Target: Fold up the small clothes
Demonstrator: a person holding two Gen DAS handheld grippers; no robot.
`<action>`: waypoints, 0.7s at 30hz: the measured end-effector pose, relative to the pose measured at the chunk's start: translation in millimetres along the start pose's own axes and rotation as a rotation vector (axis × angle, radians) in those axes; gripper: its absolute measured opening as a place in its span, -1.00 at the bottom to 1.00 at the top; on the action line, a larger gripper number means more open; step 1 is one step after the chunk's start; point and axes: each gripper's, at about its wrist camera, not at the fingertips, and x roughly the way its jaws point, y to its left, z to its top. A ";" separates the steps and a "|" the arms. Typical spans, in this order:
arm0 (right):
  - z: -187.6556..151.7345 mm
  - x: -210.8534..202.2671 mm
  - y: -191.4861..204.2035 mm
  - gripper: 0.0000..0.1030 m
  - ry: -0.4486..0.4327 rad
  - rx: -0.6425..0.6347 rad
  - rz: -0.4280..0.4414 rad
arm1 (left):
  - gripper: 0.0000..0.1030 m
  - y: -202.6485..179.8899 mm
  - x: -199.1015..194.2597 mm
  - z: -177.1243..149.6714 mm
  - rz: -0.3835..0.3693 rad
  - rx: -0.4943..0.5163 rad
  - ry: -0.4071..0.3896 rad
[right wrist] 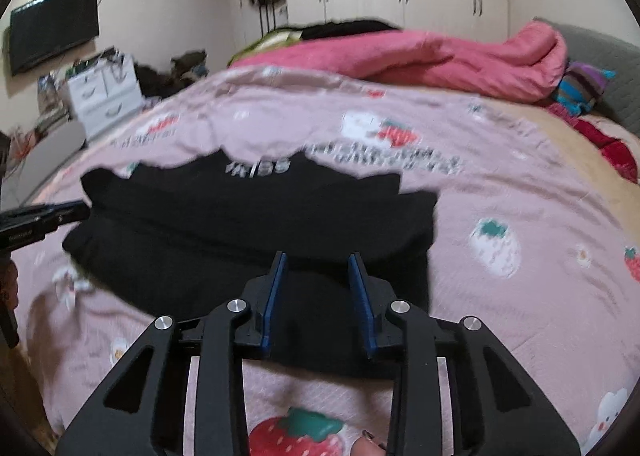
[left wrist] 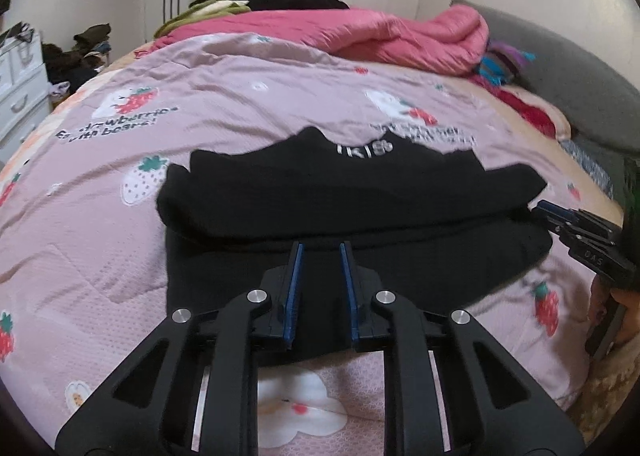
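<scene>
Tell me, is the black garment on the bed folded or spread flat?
Folded. The black garment has an upper layer doubled over a lower layer, on the pink bedcover.

A black folded knit garment (left wrist: 352,208) with small white lettering, blurred, lies mid-frame on a pale pink quilted bedspread (left wrist: 248,112) printed with red strawberries and white bears. Upper right, a plain deep-pink rumpled blanket (left wrist: 400,36).
</scene>
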 end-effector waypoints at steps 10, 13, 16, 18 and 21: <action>-13.7 31.6 -5.0 -0.41 0.094 0.044 -0.048 | -0.78 18.6 30.0 -8.1 0.042 -0.037 0.067; -10.9 37.8 -5.5 -0.41 0.096 0.053 -0.049 | -0.78 23.1 34.4 -6.6 0.045 -0.054 0.066; -6.2 45.5 -7.1 -0.41 0.103 0.063 -0.047 | -0.78 26.5 41.7 -3.2 0.054 -0.060 0.073; -2.3 50.0 -7.9 -0.41 0.108 0.064 -0.043 | -0.78 27.0 46.9 -0.7 0.064 -0.055 0.078; 3.8 57.5 -8.5 -0.41 0.116 0.061 -0.036 | -0.78 27.8 54.7 4.9 0.078 -0.044 0.080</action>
